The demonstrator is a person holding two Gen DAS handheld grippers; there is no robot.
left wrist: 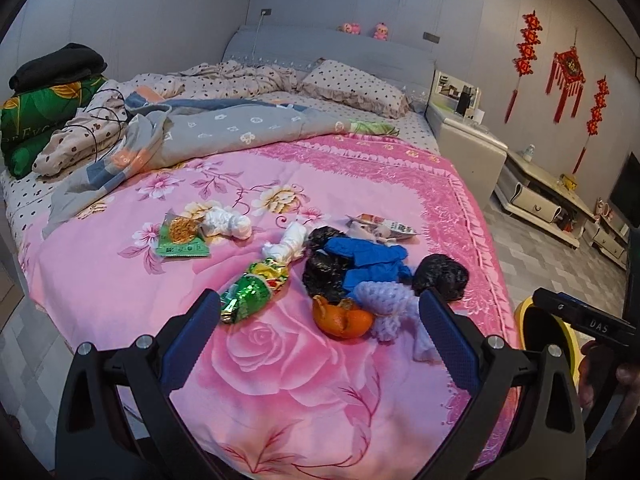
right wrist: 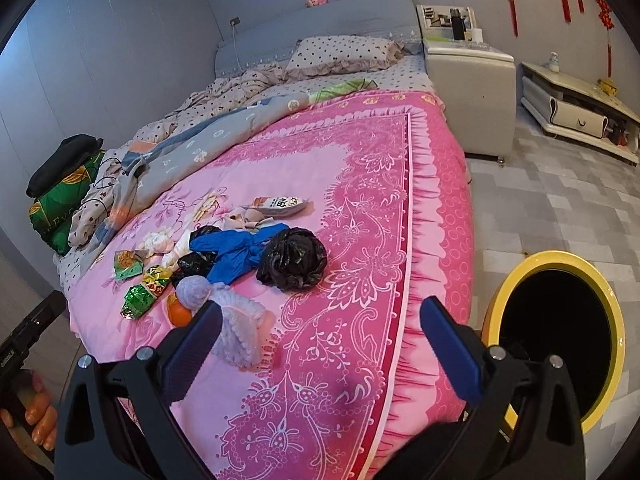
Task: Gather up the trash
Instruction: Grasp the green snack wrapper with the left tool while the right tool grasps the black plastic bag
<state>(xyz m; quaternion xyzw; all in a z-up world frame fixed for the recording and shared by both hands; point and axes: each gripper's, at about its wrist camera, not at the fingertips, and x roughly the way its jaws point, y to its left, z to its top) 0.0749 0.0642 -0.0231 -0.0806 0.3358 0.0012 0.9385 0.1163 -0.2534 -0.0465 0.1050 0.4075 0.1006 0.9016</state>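
Note:
Trash lies scattered on the pink floral bedspread [left wrist: 280, 380]: a green foil wrapper [left wrist: 252, 294], orange peel [left wrist: 342, 318], a lilac knitted piece [left wrist: 386, 308], blue crumpled plastic [left wrist: 368, 260], black bags [left wrist: 440, 276], white tissue wads [left wrist: 228, 222] and a green snack packet [left wrist: 180, 238]. My left gripper [left wrist: 320, 324] hovers open just short of the peel, nothing between its fingers. My right gripper [right wrist: 320, 328] is open over the bed's near corner, beside the lilac piece [right wrist: 236, 328] and short of a black bag [right wrist: 292, 258]. A yellow-rimmed bin [right wrist: 560, 336] stands on the floor at right.
Rumpled quilts [left wrist: 224, 128] and a pillow [left wrist: 356, 88] fill the bed's far half. A folded green blanket [left wrist: 40, 120] sits at far left. A white nightstand [right wrist: 468, 80] and low TV cabinet [right wrist: 580, 112] line the right wall across grey tiled floor [right wrist: 560, 208].

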